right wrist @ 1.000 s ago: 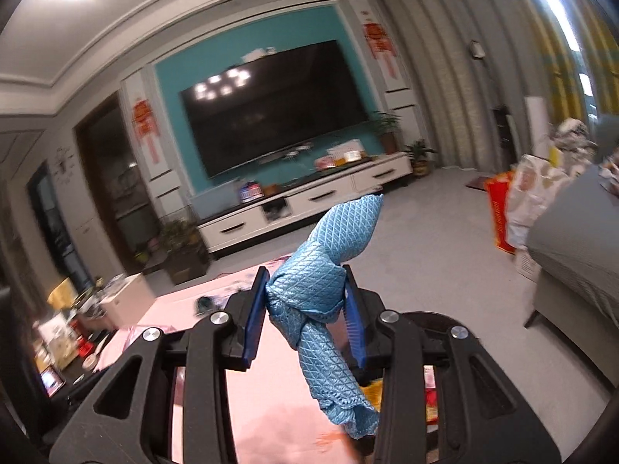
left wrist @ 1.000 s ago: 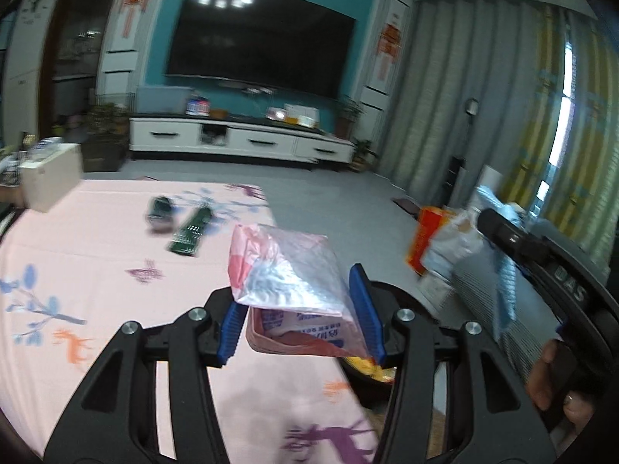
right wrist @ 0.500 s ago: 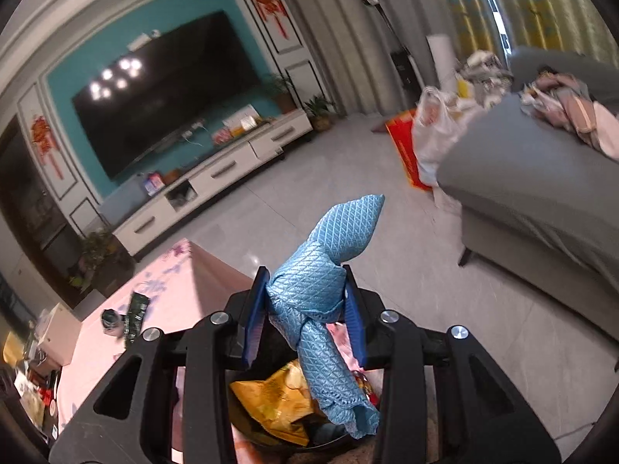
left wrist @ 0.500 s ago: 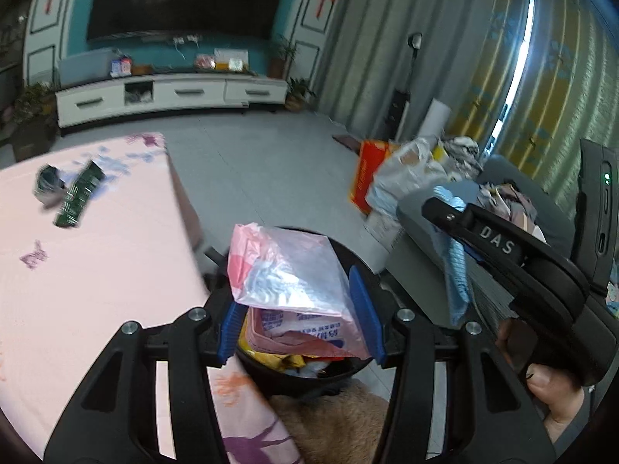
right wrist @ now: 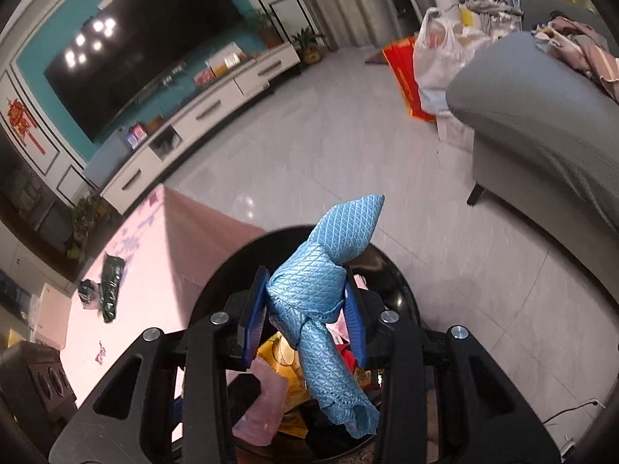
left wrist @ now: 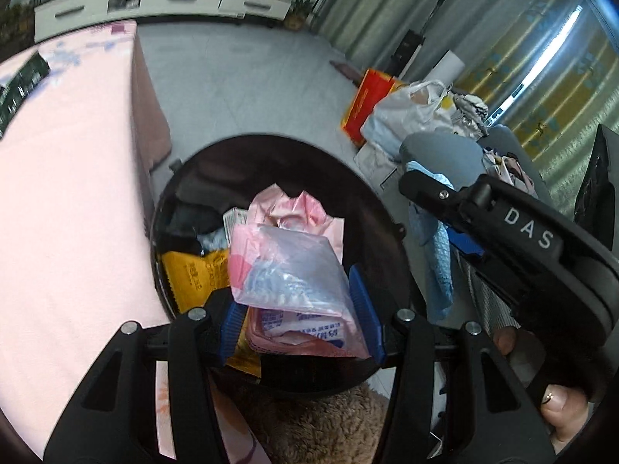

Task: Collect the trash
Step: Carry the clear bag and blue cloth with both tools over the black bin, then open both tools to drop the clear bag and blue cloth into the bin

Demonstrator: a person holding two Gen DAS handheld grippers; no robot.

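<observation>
- The left gripper (left wrist: pixel 298 311) is pinching a pink plastic packet (left wrist: pixel 288 270) between its blue pads, directly over the open mouth of the black bin (left wrist: pixel 387 224).
- The right gripper (right wrist: pixel 305 321) is clamped on a bunched blue cloth (right wrist: pixel 321 270); one end pokes up past the fingertips, the other droops below them toward the bin (right wrist: pixel 402 286).
- The packet looks light, thin and crinkly, with slick film faces. It would slide rather than resist, so the sensible hold is across its flat middle, as now, not on a loose corner.
- The cloth is soft and limp and will drape whichever way it hangs. Whether it counts as trash or as a wiping rag, I cannot tell from here.
- Below the left pads the bin already holds a yellow wrapper (left wrist: pixel 193 274) and more pink film, yet there seems to be room on top.
- To the left of the left gripper, the edge of the pink tablecloth (left wrist: pixel 69 193) comes right up against the bin rim, and two dark wrappers (right wrist: pixel 110 286) lie farther out on it.
- To the right the two grippers sit near each other, so sideways room is tight; the far side opens onto bare grey floor (right wrist: pixel 387 162).
- A release straight down should land the packet inside.
</observation>
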